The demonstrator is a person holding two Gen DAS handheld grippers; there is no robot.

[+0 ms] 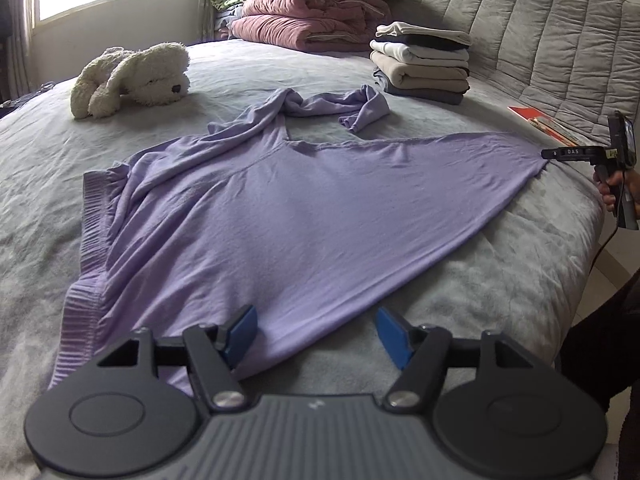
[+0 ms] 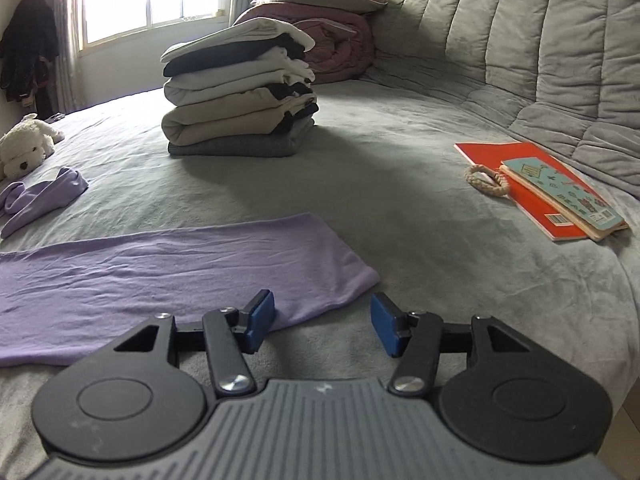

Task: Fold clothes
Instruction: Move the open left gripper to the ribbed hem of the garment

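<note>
A lilac long-sleeved top (image 1: 288, 216) lies spread flat on the grey bed (image 1: 500, 288), its ribbed hem at the left and one sleeve bunched at the far side. My left gripper (image 1: 316, 334) is open and empty, just above the top's near edge. My right gripper (image 2: 323, 326) is open and empty at the top's corner; the lilac cloth (image 2: 172, 272) lies left of its fingers. In the left wrist view the right gripper (image 1: 548, 153) sits at the top's right corner, held by a hand.
A stack of folded clothes (image 1: 422, 62) (image 2: 240, 92) stands at the back. Pink quilts and a pillow (image 1: 316, 12) lie behind it. A white plush dog (image 1: 132, 78) lies far left. Books (image 2: 560, 188) and a rope ring (image 2: 486, 178) lie by the padded headboard (image 2: 520, 32).
</note>
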